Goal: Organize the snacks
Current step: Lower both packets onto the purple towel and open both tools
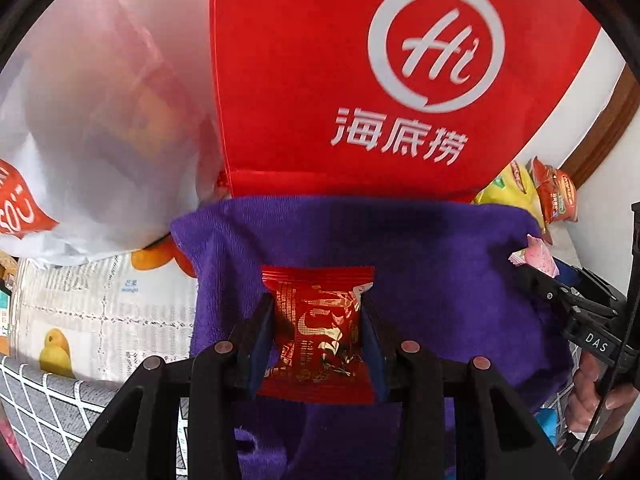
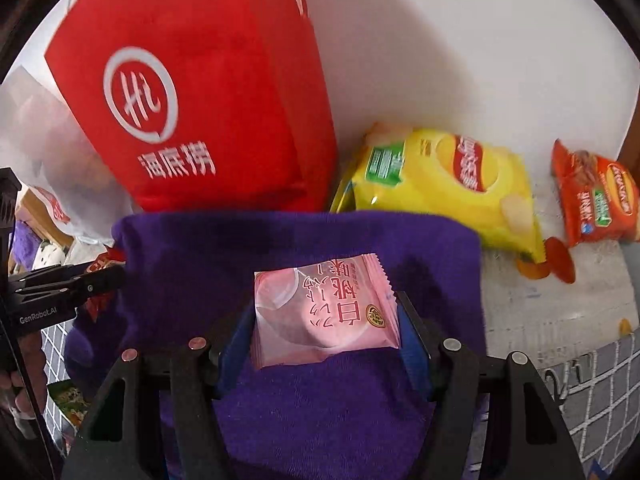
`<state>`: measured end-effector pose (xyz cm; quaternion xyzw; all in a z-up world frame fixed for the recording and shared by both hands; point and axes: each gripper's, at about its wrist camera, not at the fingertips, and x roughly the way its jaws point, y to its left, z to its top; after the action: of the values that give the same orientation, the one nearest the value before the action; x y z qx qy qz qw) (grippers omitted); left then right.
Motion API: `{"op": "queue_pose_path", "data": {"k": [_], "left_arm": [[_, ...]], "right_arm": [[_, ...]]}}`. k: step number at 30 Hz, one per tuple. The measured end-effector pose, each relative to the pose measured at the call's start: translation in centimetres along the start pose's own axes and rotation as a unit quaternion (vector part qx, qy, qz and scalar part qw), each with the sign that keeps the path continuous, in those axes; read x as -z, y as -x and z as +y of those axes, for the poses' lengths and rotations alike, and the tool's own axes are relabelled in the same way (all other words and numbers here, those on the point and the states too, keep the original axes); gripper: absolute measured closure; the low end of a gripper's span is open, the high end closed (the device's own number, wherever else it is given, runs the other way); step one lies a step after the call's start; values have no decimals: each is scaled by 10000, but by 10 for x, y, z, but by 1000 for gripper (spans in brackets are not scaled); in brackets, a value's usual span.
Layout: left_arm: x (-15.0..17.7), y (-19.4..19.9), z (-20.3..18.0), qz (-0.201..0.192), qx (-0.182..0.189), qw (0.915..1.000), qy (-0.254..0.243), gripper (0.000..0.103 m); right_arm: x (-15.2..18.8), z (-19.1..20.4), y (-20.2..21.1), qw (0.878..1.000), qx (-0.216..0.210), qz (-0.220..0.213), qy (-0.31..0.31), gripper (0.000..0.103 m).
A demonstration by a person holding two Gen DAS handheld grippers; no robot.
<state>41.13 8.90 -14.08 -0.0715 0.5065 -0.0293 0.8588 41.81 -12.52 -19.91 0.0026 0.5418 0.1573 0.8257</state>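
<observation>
From the left wrist, the left gripper (image 1: 318,332) has its jaws clamped on a red snack packet (image 1: 318,328), above the purple cloth (image 1: 440,264).

From the right wrist, the right gripper (image 2: 326,320) grips a pink snack packet (image 2: 324,316) over that cloth (neither is put down yet). A yellow chip bag (image 2: 440,184) waits beside the cloth.

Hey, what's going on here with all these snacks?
A person is sorting snacks with a handheld tool in each hand. The left tool grips a red snack packet, and the right tool grips a pink snack packet. Both are above a purple cloth. A red bag and a yellow chip bag sit behind.
</observation>
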Motion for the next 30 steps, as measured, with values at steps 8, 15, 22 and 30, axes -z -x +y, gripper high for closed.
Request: {"op": "queue_pose_path", "data": {"k": [8, 15, 22, 30], "left_arm": [[2, -6, 1, 99, 12, 9999, 24, 64], [2, -17, 5, 272, 68, 9995, 110, 64], [0, -26, 5, 420, 62, 9990, 160, 63], [-1, -31, -4, 525, 133, 9985, 52, 44]], "right_arm": [[3, 1, -14, 9998, 83, 156, 60, 38], [5, 1, -27, 9993, 146, 330, 61, 38], [6, 6, -36, 9982, 252, 519, 131, 35], [2, 0, -32, 9985, 226, 492, 37, 23]]}}
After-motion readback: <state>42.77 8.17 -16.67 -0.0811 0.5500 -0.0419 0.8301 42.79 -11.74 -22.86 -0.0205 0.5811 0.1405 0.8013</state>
